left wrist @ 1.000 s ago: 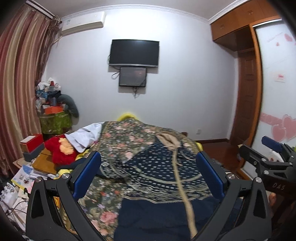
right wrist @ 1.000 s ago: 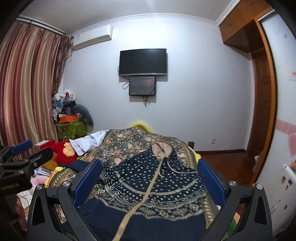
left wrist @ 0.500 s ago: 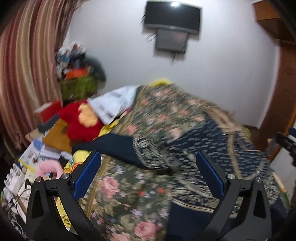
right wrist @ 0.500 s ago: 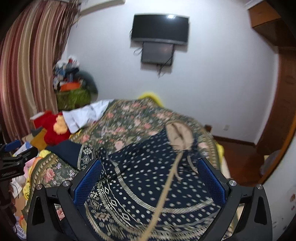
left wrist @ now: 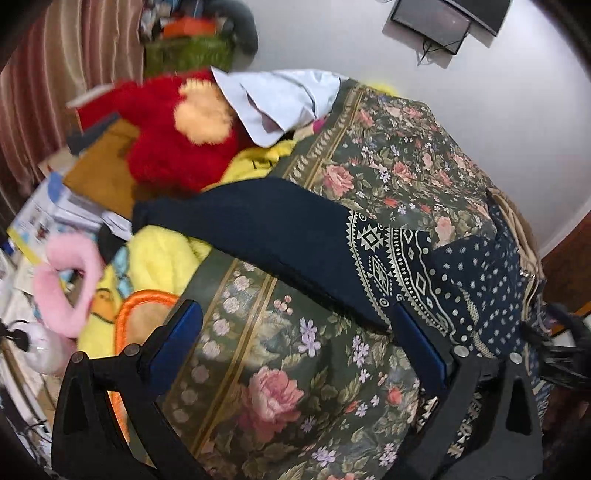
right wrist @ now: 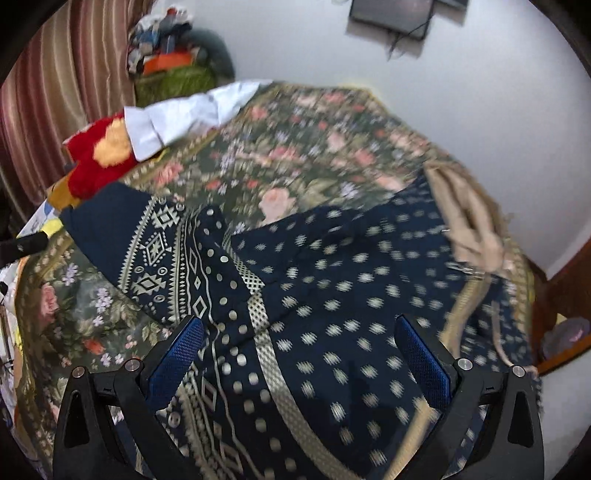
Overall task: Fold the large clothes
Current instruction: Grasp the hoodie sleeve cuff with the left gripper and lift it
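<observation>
Jacket (right wrist: 332, 295) lies spread on floral bedspread (left wrist: 280, 387), sleeve (left wrist: 258, 229) outstretched; no fold made. Left gripper (left wrist: 295, 354), right gripper (right wrist: 295, 354) spread wide, empty.

In the right wrist view motion blur smears the floral bedspread (right wrist: 295, 147) beyond the fingers (right wrist: 177, 350), and the beige hood (right wrist: 469, 221) of the navy garment (right wrist: 332, 295), off past the right-hand finger, has no clear edges. The garment's lower part runs out of the bottom edge between the fingers. In the left wrist view the garment's hem (left wrist: 476, 424) passes behind the right-hand finger (left wrist: 417, 347) and cannot be followed. The wall screen (left wrist: 432, 22) is cut by the top edge. Far left of the fingers, the papers and boxes (left wrist: 40, 218) are too blurred to read.
</observation>
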Demonstrator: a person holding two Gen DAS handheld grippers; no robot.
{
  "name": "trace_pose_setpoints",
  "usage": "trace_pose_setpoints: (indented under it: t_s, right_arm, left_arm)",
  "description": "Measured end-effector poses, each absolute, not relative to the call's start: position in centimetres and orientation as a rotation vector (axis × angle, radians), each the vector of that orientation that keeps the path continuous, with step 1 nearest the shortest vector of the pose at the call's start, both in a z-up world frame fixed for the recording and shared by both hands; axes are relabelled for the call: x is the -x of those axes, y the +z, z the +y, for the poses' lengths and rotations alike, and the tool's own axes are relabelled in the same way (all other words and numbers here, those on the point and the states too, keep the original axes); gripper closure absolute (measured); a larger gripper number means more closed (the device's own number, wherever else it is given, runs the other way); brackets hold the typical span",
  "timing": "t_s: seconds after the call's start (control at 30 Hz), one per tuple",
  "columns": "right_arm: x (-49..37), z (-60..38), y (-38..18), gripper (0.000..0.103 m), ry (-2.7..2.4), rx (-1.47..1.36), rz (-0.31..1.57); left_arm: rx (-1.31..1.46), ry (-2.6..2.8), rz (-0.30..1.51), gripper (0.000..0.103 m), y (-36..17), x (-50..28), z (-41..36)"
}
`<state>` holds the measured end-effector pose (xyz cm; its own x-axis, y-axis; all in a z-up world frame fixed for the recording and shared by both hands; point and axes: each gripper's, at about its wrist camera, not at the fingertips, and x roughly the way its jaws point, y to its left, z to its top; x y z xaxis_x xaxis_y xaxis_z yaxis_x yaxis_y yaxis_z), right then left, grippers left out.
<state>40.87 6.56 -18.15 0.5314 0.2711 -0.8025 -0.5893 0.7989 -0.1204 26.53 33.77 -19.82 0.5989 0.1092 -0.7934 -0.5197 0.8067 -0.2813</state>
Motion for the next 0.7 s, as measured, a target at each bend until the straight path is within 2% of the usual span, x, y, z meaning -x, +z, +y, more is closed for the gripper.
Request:
trace_pose_setpoints:
  t_s: [0.1, 0.3, 0.47, 0.57, 0.67, 0.7]
  right_arm:
    - [-43.4, 7.9, -20.3, 0.0, 0.548, 0.401, 0.945]
    - [-47.5, 8.9, -24.0, 0.0, 0.574, 0.367, 1.081]
    - [-49.0, 8.9, -25.6, 0.0, 0.587, 0.327, 1.127]
    - [-48.9, 9.2, -25.6, 0.0, 0.589, 0.339, 1.111]
    - [-48.4, 9.7, -25.9, 0.0, 0.584, 0.394, 1.084]
    - [-48.1, 9.8, -26.0, 0.0, 0.585, 0.416, 1.074]
  left_arm:
    - [0.618, 0.326, 0.893, 0.011, -20.9, -28.1, 35.3]
    - [0.845, 0.271, 0.938, 0.032, -23.5, -30.5, 38.2]
    - [0.874, 0.31, 0.906, 0.04, -23.6, -31.7, 40.2]
    - [0.821, 0.351, 0.895, 0.051, -23.3, -32.6, 40.9]
    - [0.755, 0.425, 0.902, 0.069, -23.6, -33.6, 41.4]
    - [0.736, 0.447, 0.903, 0.078, -23.6, -33.9, 41.5]
